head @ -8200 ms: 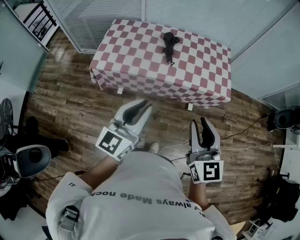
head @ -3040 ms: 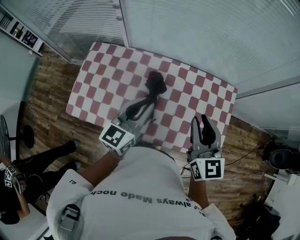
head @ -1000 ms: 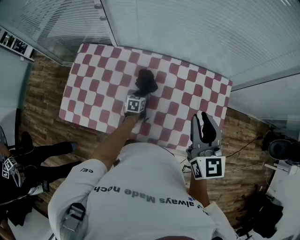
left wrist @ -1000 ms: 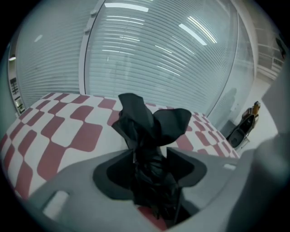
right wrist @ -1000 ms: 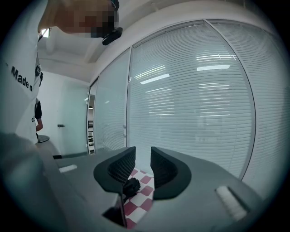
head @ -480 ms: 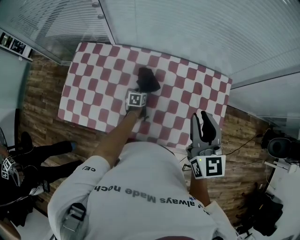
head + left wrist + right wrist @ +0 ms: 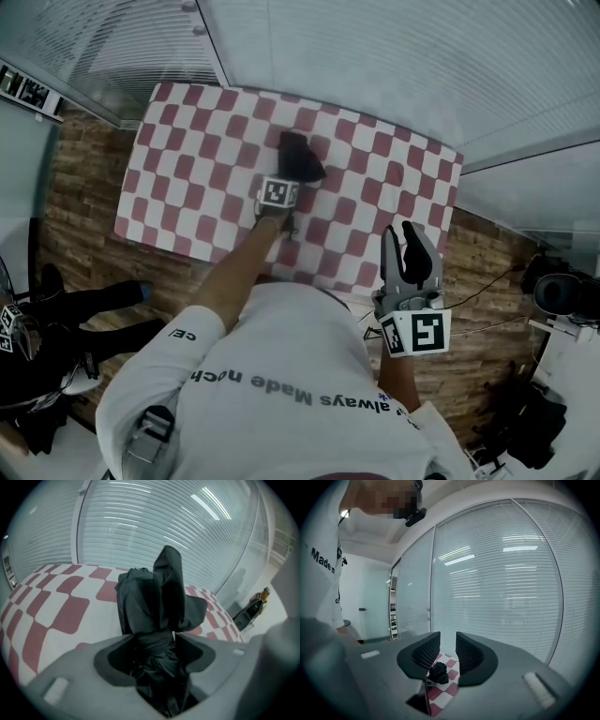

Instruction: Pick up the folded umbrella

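The folded black umbrella lies on the red-and-white checked table, its crumpled fabric end pointing away from me. My left gripper reaches out over the table and tilts down onto the umbrella's near part. In the left gripper view the umbrella fills the gap of the left gripper; its jaws have just been closing and the fabric touches both. My right gripper hangs off the table's near right corner, open and empty. The right gripper view shows the right gripper and the umbrella small and far off.
Slatted blinds behind glass run along the table's far side. Wooden floor surrounds the table. A person in black is at the left on the floor. A dark device with cables sits at the right.
The left gripper has sunk a little onto the umbrella, which now sits between its jaws. The right gripper has stayed where it was.
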